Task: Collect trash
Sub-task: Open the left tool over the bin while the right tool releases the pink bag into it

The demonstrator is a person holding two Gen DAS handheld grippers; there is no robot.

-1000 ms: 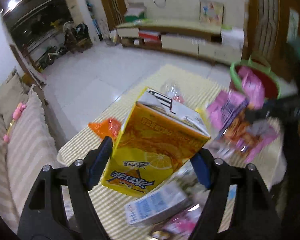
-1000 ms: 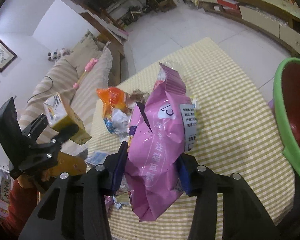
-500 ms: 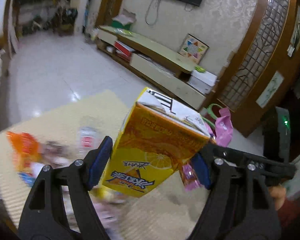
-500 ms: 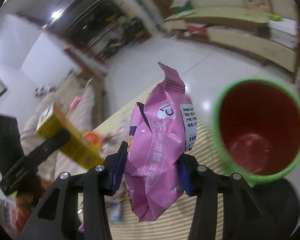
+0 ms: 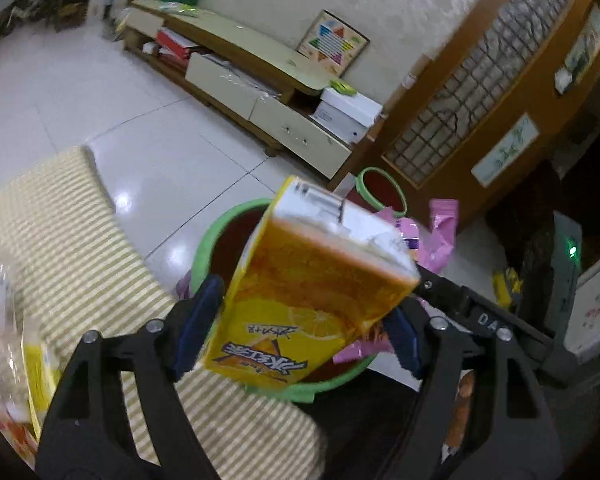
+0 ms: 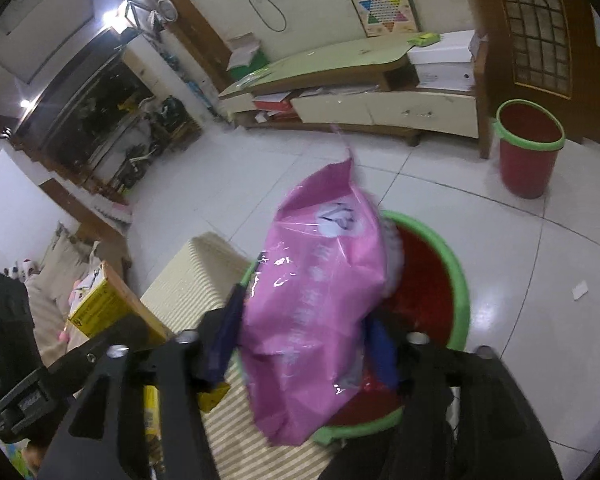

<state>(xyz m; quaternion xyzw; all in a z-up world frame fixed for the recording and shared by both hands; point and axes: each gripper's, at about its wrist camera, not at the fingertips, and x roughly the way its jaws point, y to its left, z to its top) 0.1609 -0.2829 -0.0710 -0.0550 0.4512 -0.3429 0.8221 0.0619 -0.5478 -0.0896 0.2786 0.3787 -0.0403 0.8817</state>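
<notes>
The left claw grips an orange juice carton between its blue pads, the carton tilted with its white top pointing up and away. It hangs over the near bin — a red bin with a green rim, standing just beside the edge of the table with its yellow striped cloth. The right claw is clamped on a pink bag, which hangs crumpled over the same bin; in the left view the pink bag shows just behind the carton, and the right claw's black frame reaches in from the right. In the right view the carton and the left claw sit at the lower left, above the table. At the left edge of the table some blurred wrappers lie on the cloth. Farther off on the white tiled floor stands a second bin, red with a green rim, near a low cabinet along the wall — a star-pattern board leans above it.
</notes>
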